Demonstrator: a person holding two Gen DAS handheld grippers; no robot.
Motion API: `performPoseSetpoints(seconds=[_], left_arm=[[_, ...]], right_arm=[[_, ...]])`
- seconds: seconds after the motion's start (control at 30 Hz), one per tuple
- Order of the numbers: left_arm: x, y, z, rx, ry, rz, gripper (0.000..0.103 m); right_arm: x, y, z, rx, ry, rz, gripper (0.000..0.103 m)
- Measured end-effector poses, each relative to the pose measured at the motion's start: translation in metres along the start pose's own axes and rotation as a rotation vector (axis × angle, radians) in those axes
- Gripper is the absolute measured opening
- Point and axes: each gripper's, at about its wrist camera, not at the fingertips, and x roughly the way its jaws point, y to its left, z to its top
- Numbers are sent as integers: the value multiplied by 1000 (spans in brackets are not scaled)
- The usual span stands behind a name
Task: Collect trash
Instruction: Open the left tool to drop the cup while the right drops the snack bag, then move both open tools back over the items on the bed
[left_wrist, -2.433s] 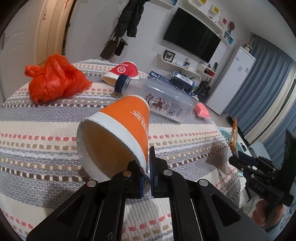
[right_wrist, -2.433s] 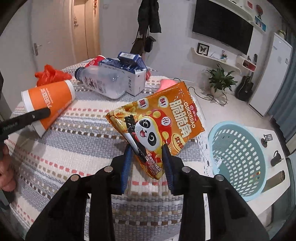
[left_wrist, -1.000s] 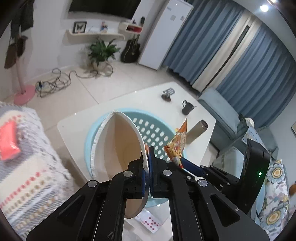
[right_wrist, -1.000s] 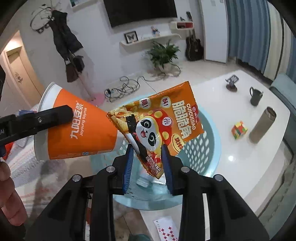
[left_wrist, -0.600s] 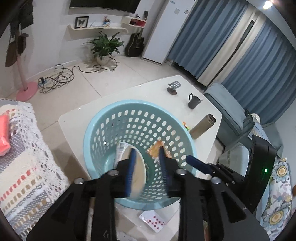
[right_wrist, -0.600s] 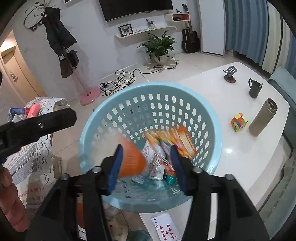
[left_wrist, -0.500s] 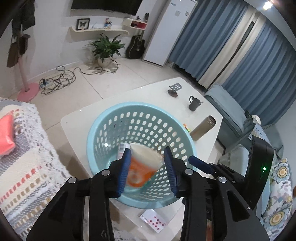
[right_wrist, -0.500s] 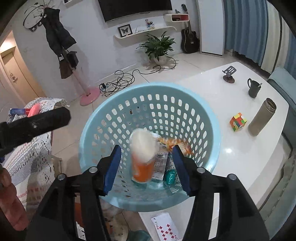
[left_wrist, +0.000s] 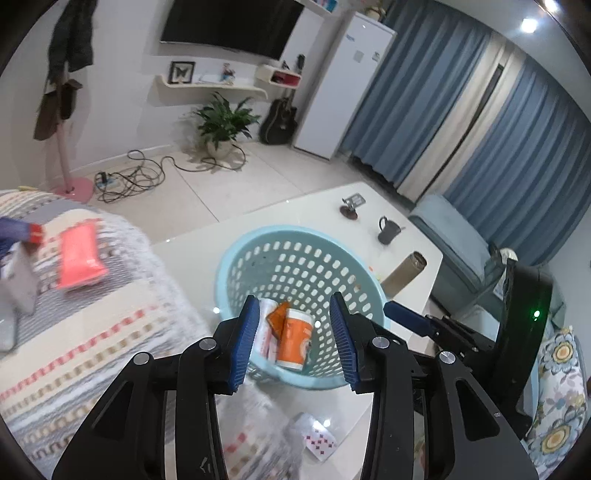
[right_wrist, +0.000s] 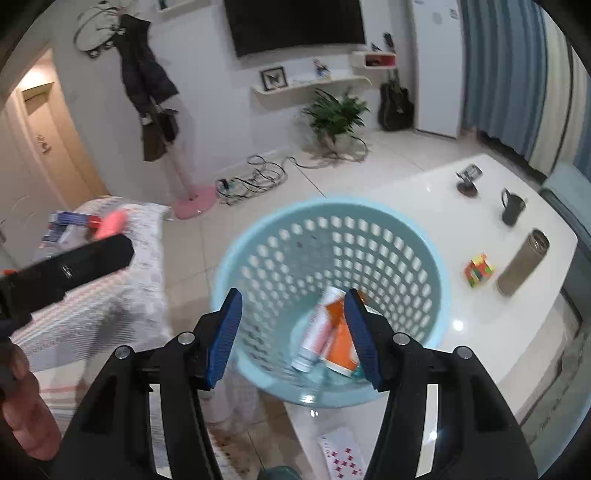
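A light blue perforated basket (left_wrist: 295, 240) (right_wrist: 436, 280) stands on a white low table. Inside lie the orange paper cup (left_wrist: 293, 341) (right_wrist: 341, 345), an orange snack bag (left_wrist: 279, 317) and a white bottle (right_wrist: 314, 332). My left gripper (left_wrist: 293, 338) is open and empty, just above the basket's near rim. My right gripper (right_wrist: 291, 332) is open and empty, also over the basket. The left gripper's black body (right_wrist: 62, 273) shows at the left of the right wrist view; the right gripper's blue finger (left_wrist: 404, 317) shows at the right of the left wrist view.
The striped tablecloth (left_wrist: 92, 332) at the left holds a pink packet (left_wrist: 77, 254) (right_wrist: 110, 223) and a blue-and-white box (right_wrist: 61, 225). The white table (right_wrist: 517, 229) carries a dark mug (right_wrist: 511, 208), a metal flask (right_wrist: 522, 267), a colour cube (right_wrist: 478, 269) and a card (left_wrist: 319, 441).
Both grippers let go over the basket: the cup and the snack bag dropped in and now lie at the bottom. Both views have swung left, toward the striped table.
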Motion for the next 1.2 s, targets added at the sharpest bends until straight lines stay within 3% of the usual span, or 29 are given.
performPoseSetpoints(seconds=[0.1, 0.3, 0.57, 0.7, 0.77, 0.9, 1.13, 1.2], left_arm=[[-29, 11, -3, -23, -50, 31, 46], [-91, 42, -12, -59, -144, 115, 46], [-147, 108, -24, -167, -209, 272, 51], [-147, 132, -30, -182, -209, 427, 57], [-140, 141, -33, -189, -186, 461, 58], [-112, 148, -32, -189, -130, 536, 75], [-74, 144, -25, -167, -67, 700, 76], [-78, 146, -26, -181, -72, 708, 73]], right_arm=[[-11, 25, 5, -38, -30, 29, 54], [-23, 88, 9, -116, -78, 117, 54], [-2, 158, 1, -155, -59, 214, 56], [20, 178, -5, -168, -31, 202, 56], [29, 182, -8, -174, -14, 191, 56], [44, 190, -13, -186, 23, 171, 56], [52, 187, -13, -180, 57, 199, 57], [52, 184, -12, -175, 59, 210, 57]])
